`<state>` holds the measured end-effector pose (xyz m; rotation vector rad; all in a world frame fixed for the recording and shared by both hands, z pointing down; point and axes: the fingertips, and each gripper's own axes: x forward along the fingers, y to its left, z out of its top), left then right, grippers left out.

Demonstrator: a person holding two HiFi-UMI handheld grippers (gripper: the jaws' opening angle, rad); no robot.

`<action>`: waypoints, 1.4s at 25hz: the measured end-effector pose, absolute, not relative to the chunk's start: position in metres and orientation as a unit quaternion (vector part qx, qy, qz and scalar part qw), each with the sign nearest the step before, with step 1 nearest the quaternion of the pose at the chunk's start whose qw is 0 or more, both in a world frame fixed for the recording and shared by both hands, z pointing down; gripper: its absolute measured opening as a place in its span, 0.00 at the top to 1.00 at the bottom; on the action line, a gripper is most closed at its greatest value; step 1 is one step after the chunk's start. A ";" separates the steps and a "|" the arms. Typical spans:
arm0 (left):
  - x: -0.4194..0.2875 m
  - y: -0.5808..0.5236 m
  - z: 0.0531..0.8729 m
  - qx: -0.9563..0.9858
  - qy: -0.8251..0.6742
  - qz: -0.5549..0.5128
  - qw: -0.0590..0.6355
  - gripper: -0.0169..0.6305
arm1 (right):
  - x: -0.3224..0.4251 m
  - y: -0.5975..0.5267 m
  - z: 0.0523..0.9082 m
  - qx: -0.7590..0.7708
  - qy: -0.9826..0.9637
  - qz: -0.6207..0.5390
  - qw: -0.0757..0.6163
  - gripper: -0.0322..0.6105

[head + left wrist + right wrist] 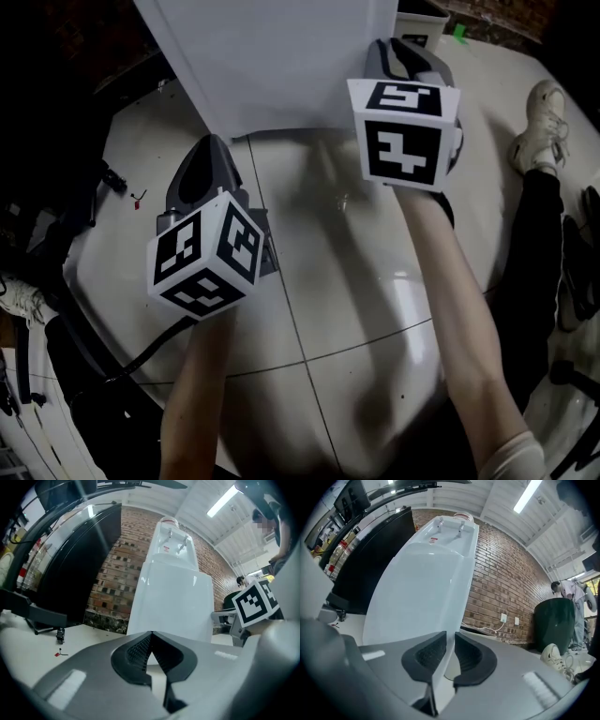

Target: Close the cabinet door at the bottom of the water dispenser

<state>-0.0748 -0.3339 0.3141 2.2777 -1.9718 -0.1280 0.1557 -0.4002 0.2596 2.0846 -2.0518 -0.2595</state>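
The white water dispenser (173,588) stands upright ahead on the pale floor, with its taps at the top. In the head view its white body (272,56) fills the top middle. In the right gripper view its white cabinet door (417,606) leans toward me, and the door's edge runs between the jaws of my right gripper (450,637), whose pads close on it. From above, that right gripper (403,47) sits at the white panel's lower right corner. My left gripper (149,634) is shut and empty, short of the dispenser, and lies lower left in the head view (208,150).
A tall black cabinet (79,559) stands left of the dispenser and a brick wall (501,583) behind it. A dark green bin (555,620) and a white shoe (553,656) lie to the right, and a person (569,592) stands far off. A black cable (141,361) trails at lower left.
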 end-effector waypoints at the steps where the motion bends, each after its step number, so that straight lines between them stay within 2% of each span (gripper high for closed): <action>1: -0.076 -0.336 0.315 0.751 -0.656 -0.045 0.066 0.95 | 0.156 -0.402 0.261 0.709 -0.692 -0.089 0.101 0.88; 11: -0.066 -0.370 0.312 0.756 -0.651 -0.048 0.057 0.95 | 0.155 -0.433 0.264 0.713 -0.682 -0.123 0.107 0.88; 15: -0.060 -0.383 0.323 0.762 -0.645 -0.030 0.056 0.95 | 0.151 -0.445 0.280 0.710 -0.683 -0.123 0.120 0.95; 22: -0.047 -0.393 0.322 0.776 -0.630 -0.022 0.035 0.95 | 0.147 -0.466 0.293 0.694 -0.698 -0.118 0.131 0.95; 27: -0.046 -0.404 0.337 0.773 -0.631 -0.018 0.066 0.95 | 0.145 -0.470 0.300 0.688 -0.705 -0.113 0.131 0.95; 35: -0.036 -0.397 0.317 0.774 -0.629 -0.025 0.067 0.95 | 0.143 -0.461 0.292 0.682 -0.717 -0.073 0.121 0.95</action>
